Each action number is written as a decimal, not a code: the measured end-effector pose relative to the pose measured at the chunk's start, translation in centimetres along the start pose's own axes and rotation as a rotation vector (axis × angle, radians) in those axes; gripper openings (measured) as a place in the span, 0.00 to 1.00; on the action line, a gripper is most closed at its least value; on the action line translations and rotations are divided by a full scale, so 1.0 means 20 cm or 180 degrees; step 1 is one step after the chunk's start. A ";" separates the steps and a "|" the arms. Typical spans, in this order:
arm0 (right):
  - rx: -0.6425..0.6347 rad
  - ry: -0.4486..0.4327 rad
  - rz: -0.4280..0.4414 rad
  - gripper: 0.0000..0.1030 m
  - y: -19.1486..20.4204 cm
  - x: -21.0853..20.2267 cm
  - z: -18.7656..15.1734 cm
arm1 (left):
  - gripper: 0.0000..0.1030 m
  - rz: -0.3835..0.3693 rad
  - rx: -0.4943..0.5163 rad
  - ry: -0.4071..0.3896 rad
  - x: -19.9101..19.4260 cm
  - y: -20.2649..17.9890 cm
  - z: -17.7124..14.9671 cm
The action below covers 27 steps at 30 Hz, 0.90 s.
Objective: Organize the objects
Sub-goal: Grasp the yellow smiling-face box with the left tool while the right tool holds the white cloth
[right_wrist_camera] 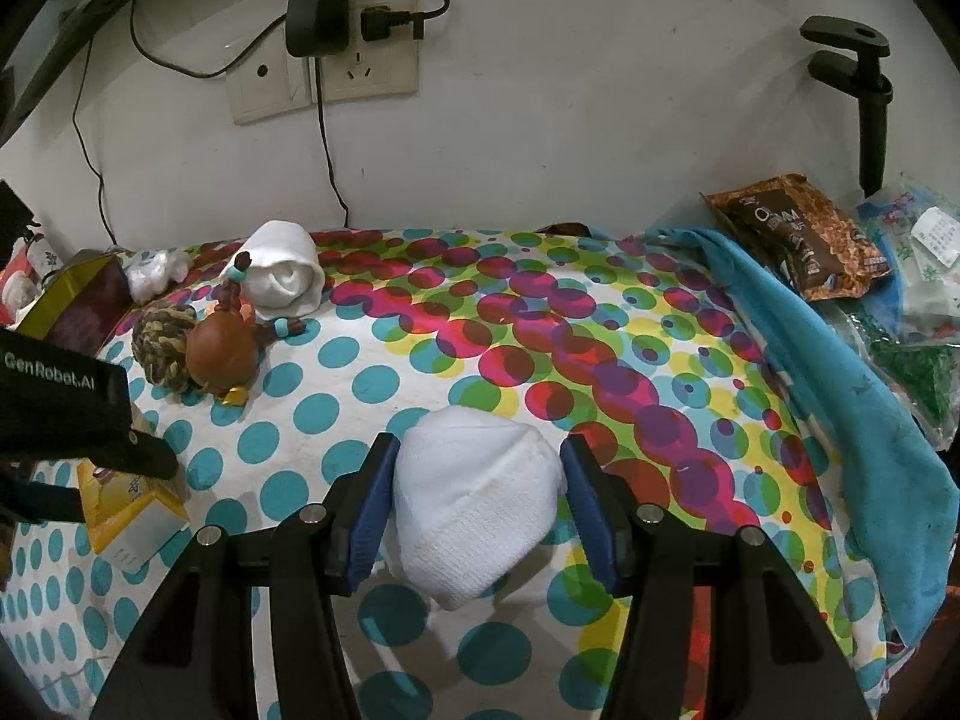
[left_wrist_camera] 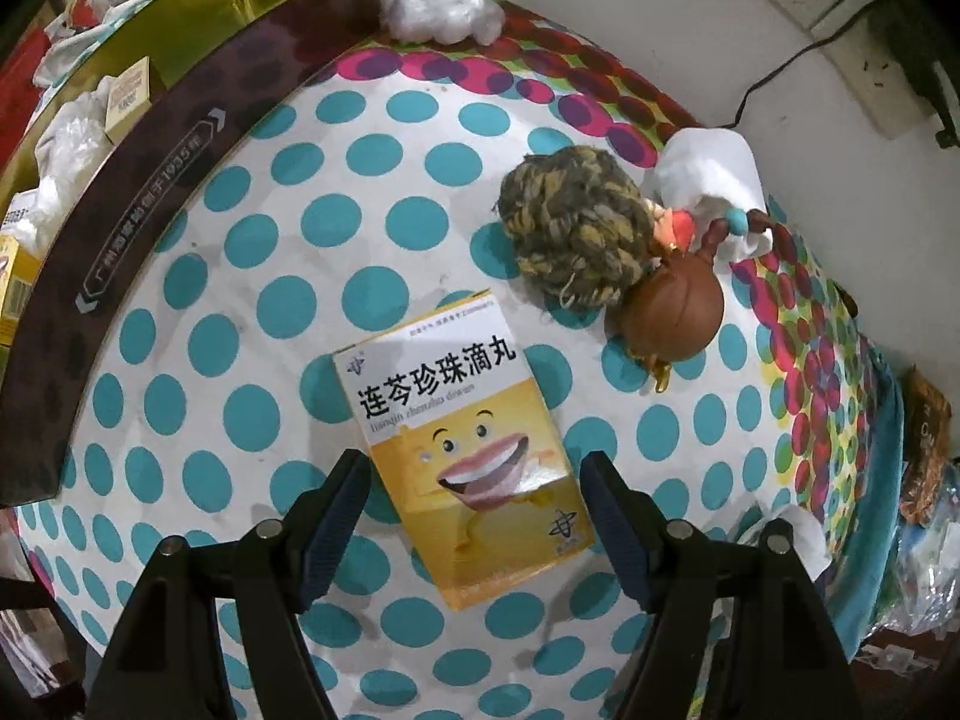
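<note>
Left gripper [left_wrist_camera: 474, 480] poised over the yellow medicine box [left_wrist_camera: 456, 444], jaws spread and straddling its long sides without contact; the box lies flat mid-table on the dotted tablecloth [left_wrist_camera: 336, 192], the open storage box [left_wrist_camera: 180, 120] along the left edge. Lower squarely, centre the box between your pads, then close across its narrow width. Right gripper [right_wrist_camera: 474, 504] sits low, angled toward the wall, jaws spread around the white folded cloth [right_wrist_camera: 474, 504], apparently not yet pinching.
</note>
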State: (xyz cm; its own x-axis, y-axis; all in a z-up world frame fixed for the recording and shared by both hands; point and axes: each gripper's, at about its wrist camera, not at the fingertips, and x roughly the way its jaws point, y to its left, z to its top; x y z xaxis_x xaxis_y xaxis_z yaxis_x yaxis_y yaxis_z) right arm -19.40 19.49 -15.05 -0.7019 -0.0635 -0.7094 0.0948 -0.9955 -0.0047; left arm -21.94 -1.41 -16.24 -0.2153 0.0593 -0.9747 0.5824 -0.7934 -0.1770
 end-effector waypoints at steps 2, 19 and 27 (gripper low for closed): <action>-0.0006 0.0005 0.0010 0.52 0.00 0.00 0.00 | 0.72 0.0003 0.0100 -0.0047 0.00 -0.01 -0.01; 0.0004 0.0040 -0.0028 0.52 0.01 0.01 0.00 | 0.56 0.0120 0.0832 -0.0587 -0.10 -0.06 -0.11; -0.0003 0.0054 -0.0036 0.52 0.01 0.02 -0.01 | 0.56 0.0165 0.1224 -0.0964 -0.22 -0.08 -0.19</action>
State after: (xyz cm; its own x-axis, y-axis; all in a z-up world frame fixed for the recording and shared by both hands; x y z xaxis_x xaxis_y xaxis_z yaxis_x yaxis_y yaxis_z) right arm -19.54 19.28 -15.39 -0.6908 -0.0511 -0.7212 0.0876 -0.9961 -0.0134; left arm -18.90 1.98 -12.20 -0.4452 -0.1196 -0.8874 0.2790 -0.9602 -0.0105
